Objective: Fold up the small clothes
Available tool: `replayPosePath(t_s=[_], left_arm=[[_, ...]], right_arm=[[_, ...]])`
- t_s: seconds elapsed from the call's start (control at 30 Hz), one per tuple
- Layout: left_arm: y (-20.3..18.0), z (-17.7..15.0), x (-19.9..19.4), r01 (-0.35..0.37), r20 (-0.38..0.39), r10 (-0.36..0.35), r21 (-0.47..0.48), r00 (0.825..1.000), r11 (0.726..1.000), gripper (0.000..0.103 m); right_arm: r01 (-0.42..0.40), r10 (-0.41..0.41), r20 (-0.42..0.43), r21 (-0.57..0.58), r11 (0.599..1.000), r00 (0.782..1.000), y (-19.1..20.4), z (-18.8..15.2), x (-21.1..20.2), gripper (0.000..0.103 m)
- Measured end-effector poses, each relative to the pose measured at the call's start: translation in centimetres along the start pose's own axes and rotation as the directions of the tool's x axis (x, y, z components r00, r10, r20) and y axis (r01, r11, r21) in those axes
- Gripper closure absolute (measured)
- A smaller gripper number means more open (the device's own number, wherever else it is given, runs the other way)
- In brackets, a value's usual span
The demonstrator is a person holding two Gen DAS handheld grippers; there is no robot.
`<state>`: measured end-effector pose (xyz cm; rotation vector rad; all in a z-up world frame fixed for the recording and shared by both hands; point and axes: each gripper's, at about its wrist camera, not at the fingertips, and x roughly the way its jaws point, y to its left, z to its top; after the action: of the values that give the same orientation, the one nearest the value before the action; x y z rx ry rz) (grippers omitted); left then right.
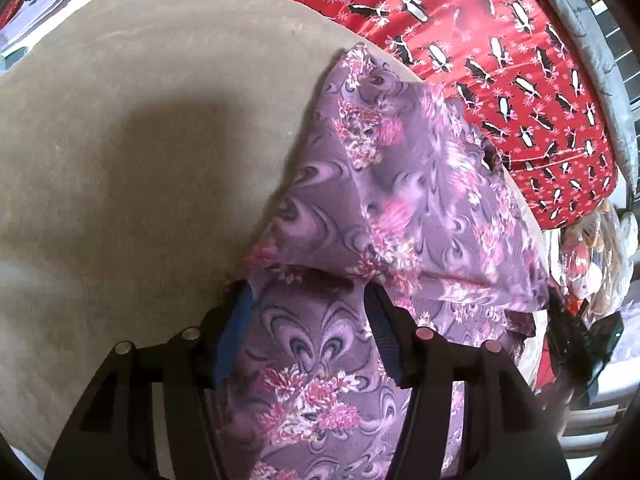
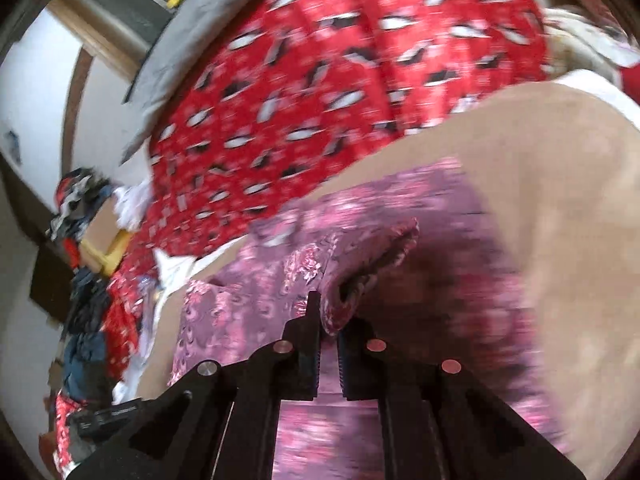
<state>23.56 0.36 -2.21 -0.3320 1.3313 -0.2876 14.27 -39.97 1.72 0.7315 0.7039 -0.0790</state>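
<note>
A purple garment with pink flowers point(image 1: 400, 184) lies partly folded on a tan sheet point(image 1: 132, 128). In the left wrist view my left gripper point(image 1: 308, 304) is open, its fingers wide apart over the near part of the garment, with cloth showing between them. In the right wrist view the same garment point(image 2: 280, 288) is blurred by motion. My right gripper point(image 2: 328, 312) is shut on a bunched fold of it, which rises from between the fingertips.
A red fabric with a black and white print point(image 1: 500, 60) lies beyond the garment, also in the right wrist view point(image 2: 320, 92). A heap of mixed clothes point(image 2: 88, 280) sits at the left. A grey edge point(image 1: 592, 40) borders the red fabric.
</note>
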Motion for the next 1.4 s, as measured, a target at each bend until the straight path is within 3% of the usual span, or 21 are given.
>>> replayPosePath(t_s=[0.17,0.27,0.3,0.37,0.4,0.43,0.57,0.6,0.63,0.67,0.7,0.73,0.83,0.9,0.97,1.0,1.07,1.17,1.23,1.33,1.4], left_arm=[[-0.8,-1.0,-1.3,0.021,-0.004,-0.020,0.026,1.000,0.999,0.046],[-2.3,-1.2,-2.7,0.031,0.045,-0.035,0.082,0.998,0.996,0.046],[-3.0,-1.1,-2.8,0.020,0.057,-0.026,0.102,0.998,0.995,0.046],[-4.3,-0.3,-2.1,-0.018,0.061,0.010,0.132,0.998,0.991,0.046],[-4.9,0.2,-1.5,-0.056,0.064,0.047,0.147,0.997,0.988,0.046],[-5.0,0.3,-1.2,-0.079,0.066,0.070,0.154,0.995,0.985,0.046],[-5.0,1.0,2.9,-0.196,0.021,0.195,0.175,0.981,0.965,0.042],[-5.1,0.9,3.1,-0.215,0.036,0.213,0.186,0.977,0.959,0.037],[-5.4,0.8,3.1,-0.236,0.054,0.230,0.206,0.972,0.950,0.037],[-5.9,0.7,2.9,-0.254,0.059,0.247,0.231,0.967,0.939,0.037],[-6.1,0.5,2.6,-0.252,0.058,0.246,0.245,0.968,0.936,0.037],[-6.3,0.3,2.2,-0.240,0.060,0.233,0.254,0.971,0.937,0.037],[-6.7,-1.7,1.1,-0.188,0.044,0.183,0.295,0.982,0.937,0.037],[-6.8,-3.0,1.9,-0.202,0.025,0.205,0.316,0.979,0.927,0.037],[-7.1,-4.3,3.2,-0.253,0.008,0.267,0.342,0.964,0.905,0.033],[-7.4,-4.8,2.8,-0.274,0.032,0.282,0.357,0.959,0.893,0.033],[-7.6,-5.4,2.1,-0.266,0.010,0.283,0.374,0.959,0.888,0.033],[-7.0,-6.7,1.5,-0.280,-0.056,0.324,0.382,0.944,0.881,0.033],[-5.9,-7.9,1.3,-0.286,-0.125,0.355,0.379,0.926,0.880,0.033],[-4.3,-10.3,-0.1,-0.253,-0.173,0.334,0.370,0.927,0.894,0.033],[-3.1,-11.7,-1.2,-0.239,-0.188,0.323,0.364,0.928,0.900,0.033]], right_arm=[[0.082,-0.080,-0.055,0.046,0.996,0.995,-4.2,-0.6,0.2,0.096],[0.018,-0.011,-0.056,0.119,0.993,0.998,-5.2,-0.9,-0.1,0.088],[-0.020,0.028,-0.051,0.150,0.988,0.998,-5.5,-0.9,0.0,0.080],[-0.034,0.045,-0.065,0.172,0.984,0.997,-5.6,-0.8,0.3,0.078],[-0.031,0.042,-0.078,0.144,0.989,0.996,-5.0,-0.6,0.6,0.091],[-0.040,0.046,-0.059,0.096,0.995,0.997,-4.3,-0.3,0.3,0.097],[-0.021,0.021,0.026,0.013,1.000,0.999,-3.2,0.4,-0.8,0.097],[0.021,-0.021,-0.003,0.011,1.000,1.000,-3.7,0.3,-0.1,0.096],[0.086,-0.085,-0.104,0.009,0.996,0.991,-4.8,0.0,1.8,0.098],[0.122,-0.119,-0.163,0.006,0.993,0.979,-5.4,-0.4,2.7,0.098],[0.115,-0.112,-0.165,0.005,0.993,0.980,-5.7,-0.6,2.7,0.095],[0.110,-0.111,-0.132,-0.011,0.994,0.985,-5.1,-0.5,1.8,0.087],[0.094,-0.102,-0.073,-0.107,0.990,0.992,-2.8,-0.6,-0.9,0.086],[0.078,-0.092,-0.086,-0.154,0.985,0.992,-2.1,-1.3,-1.6,0.080],[0.121,-0.163,-0.214,-0.194,0.973,0.963,-2.6,-2.8,0.0,0.079],[0.169,-0.233,-0.306,-0.222,0.960,0.923,-3.2,-4.0,1.4,0.079],[0.162,-0.233,-0.283,-0.251,0.954,0.930,-2.9,-4.6,0.5,0.080],[0.165,-0.249,-0.364,-0.246,0.955,0.897,-2.2,-5.4,-0.9,0.069],[0.162,-0.285,-0.426,-0.302,0.939,0.858,-1.8,-7.1,-2.3,0.065],[0.145,-0.316,-0.472,-0.363,0.921,0.823,-1.7,-10.1,-4.9,0.063],[0.136,-0.311,-0.488,-0.361,0.923,0.816,-2.1,-11.7,-6.9,0.061]])
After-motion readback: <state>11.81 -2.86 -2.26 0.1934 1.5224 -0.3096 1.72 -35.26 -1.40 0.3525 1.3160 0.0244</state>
